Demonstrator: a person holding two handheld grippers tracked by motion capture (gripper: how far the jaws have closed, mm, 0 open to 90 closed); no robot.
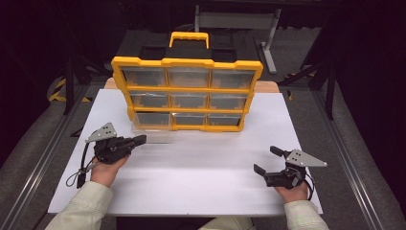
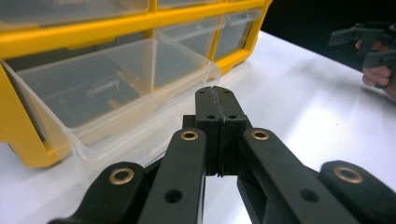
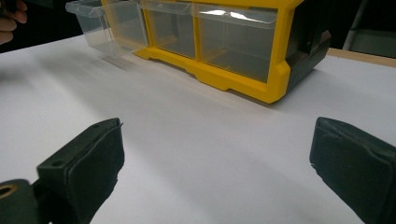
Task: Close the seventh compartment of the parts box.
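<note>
A yellow-framed organizer [image 1: 187, 89] with clear drawers stands upright at the back of the white table [image 1: 191, 172]. Its bottom-left drawer [image 1: 152, 127] is pulled partway out toward me, and it looks empty [image 2: 107, 88]. My left gripper [image 1: 140, 140] lies just in front of that drawer. Its jaws are pressed together with nothing between them [image 2: 215, 92], and the tips sit close to the drawer's front wall. My right gripper [image 1: 267, 159] rests near the table's front right, open and empty [image 3: 215, 158]. It faces the organizer's [image 3: 224, 46] bottom row.
The organizer has a yellow carry handle [image 1: 189, 37] on top. A wooden strip [image 1: 268, 86] runs behind the white sheet. A grey metal stand [image 1: 268, 43] is on the floor behind. Floor rails [image 1: 43, 153] run along both sides of the table.
</note>
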